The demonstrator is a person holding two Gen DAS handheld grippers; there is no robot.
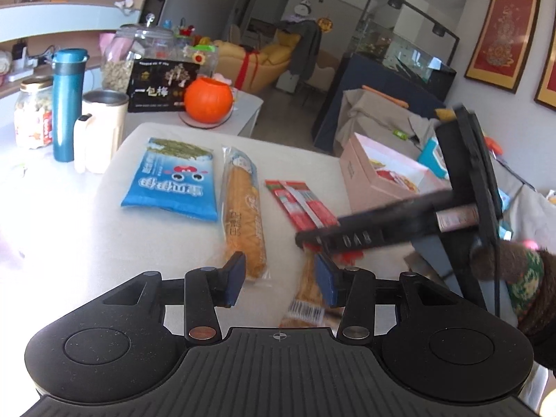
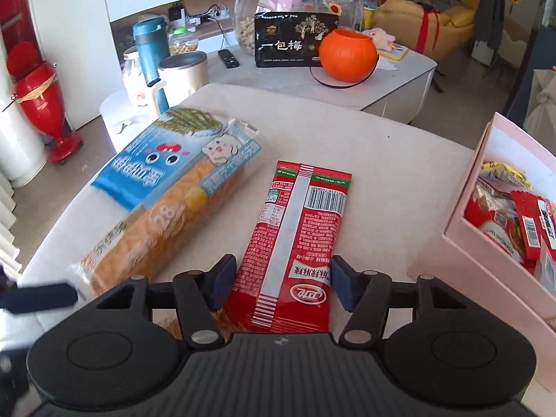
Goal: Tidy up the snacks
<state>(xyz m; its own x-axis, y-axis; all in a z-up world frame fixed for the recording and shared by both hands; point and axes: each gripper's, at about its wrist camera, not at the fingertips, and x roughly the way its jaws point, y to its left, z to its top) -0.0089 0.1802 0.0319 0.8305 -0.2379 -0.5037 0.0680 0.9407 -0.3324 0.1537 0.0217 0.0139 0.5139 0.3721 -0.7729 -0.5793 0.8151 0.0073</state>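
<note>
On the white table (image 1: 87,243) lie a blue snack bag (image 1: 173,180), a long clear-wrapped orange biscuit pack (image 1: 243,208) and a red snack packet (image 1: 299,205). My left gripper (image 1: 283,279) is open above the table, with another orange packet (image 1: 309,295) under its right finger. My right gripper (image 2: 283,283) is open, its fingers either side of the near end of the red packet (image 2: 295,243); it also shows in the left wrist view (image 1: 347,239). The blue bag (image 2: 153,166) and biscuit pack (image 2: 173,226) lie to its left. A pink box (image 2: 486,236) holding several snacks stands at the right.
Behind the table a lower table carries an orange pumpkin bucket (image 2: 347,55), a black box (image 2: 288,40), a glass jar (image 2: 267,10), a blue flask (image 1: 67,100) and a cream mug (image 1: 100,128). A red vase (image 2: 38,104) stands on the floor at left.
</note>
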